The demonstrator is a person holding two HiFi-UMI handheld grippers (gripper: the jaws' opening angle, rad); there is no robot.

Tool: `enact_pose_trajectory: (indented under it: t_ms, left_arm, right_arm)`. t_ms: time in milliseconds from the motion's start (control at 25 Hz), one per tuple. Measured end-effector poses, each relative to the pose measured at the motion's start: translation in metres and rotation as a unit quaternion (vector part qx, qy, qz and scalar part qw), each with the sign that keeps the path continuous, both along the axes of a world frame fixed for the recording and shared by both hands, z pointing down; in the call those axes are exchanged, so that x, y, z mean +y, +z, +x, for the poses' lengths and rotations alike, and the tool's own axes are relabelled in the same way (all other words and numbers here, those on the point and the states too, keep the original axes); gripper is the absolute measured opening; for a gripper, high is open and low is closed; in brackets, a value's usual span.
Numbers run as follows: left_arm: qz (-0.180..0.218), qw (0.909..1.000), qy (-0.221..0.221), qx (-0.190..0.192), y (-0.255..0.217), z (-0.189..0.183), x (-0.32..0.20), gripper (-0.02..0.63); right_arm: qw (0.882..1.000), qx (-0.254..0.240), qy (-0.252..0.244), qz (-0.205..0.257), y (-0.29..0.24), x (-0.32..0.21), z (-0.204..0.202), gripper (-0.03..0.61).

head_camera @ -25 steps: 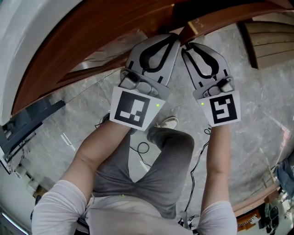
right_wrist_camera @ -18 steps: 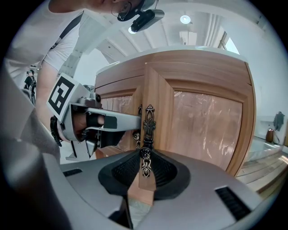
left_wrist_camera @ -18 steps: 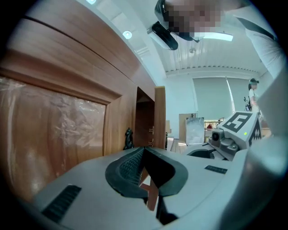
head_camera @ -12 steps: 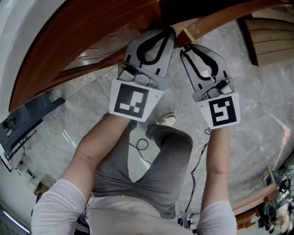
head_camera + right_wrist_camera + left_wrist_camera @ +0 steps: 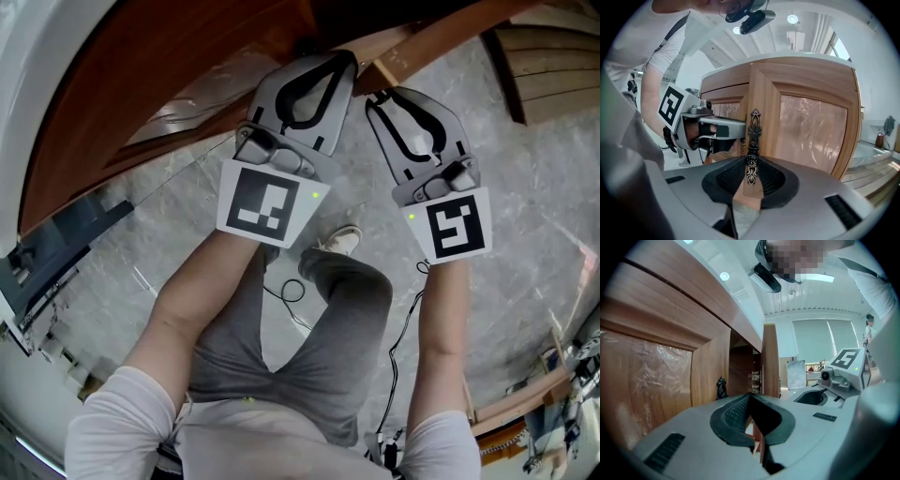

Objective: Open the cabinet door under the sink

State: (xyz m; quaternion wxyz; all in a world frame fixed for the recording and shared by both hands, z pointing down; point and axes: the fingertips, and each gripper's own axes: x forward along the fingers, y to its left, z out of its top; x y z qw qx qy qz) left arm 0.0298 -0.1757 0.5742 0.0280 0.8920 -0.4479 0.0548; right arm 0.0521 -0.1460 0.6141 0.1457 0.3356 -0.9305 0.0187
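Nearest are the person's two forearms, each going forward into one of the tongs. The left tongs are pressed together at the tips and hold nothing; only a thin strip of wood shows through the hole between the two black pads. The right tongs are just beside them and are pinching the free edge of the cabinet door. The edge stands upright between the pads, and the dark metal handle on the door's front sits right above the grip. The tips of the left tongs are at the back side of this same edge; I cannot tell if they touch it. The door is swung out, and between it and the second door, left of the left tongs, there is a dark opening into the cabinet. The second door is closed and has its own small handle. Under both tongs are the person's shoe and the stone floor, which runs wide to the right of the right tongs. Beyond it, some wooden slats lie past the door's edge.
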Motion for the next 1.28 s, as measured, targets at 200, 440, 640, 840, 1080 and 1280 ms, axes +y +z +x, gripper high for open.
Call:
enact_pose_trajectory:
  t_ms: [200,440,640,840,1080,1280]
  left_arm:
    - [0.001,0.9992,0.034,-0.020,0.000,0.010,0.003,0.005]
    - [-0.006,0.9986,0.046,-0.024,0.002,0.017,0.009,0.005]
    - [-0.010,0.9986,0.047,-0.020,0.003,0.018,0.009,0.005]
    - [-0.014,0.9988,0.046,-0.009,-0.003,0.020,0.013,0.005]
    - [-0.018,0.9976,0.062,-0.025,-0.003,0.027,0.022,0.005]
    - [-0.024,0.9955,0.084,-0.037,-0.005,0.039,0.032,0.005]
  right_arm:
    - [1.000,0.024,0.017,0.003,-0.001,0.003,0.011,0.097]
    - [0.997,0.072,0.005,-0.001,-0.001,0.016,0.026,0.106]
    - [0.998,-0.011,0.066,-0.001,-0.028,0.012,0.045,0.081]
    - [0.996,-0.017,0.088,0.014,-0.039,0.004,0.044,0.055]
    - [0.994,-0.027,0.103,0.020,-0.050,0.006,0.040,0.051]
    - [0.992,-0.018,0.121,0.024,-0.055,0.013,0.049,0.041]
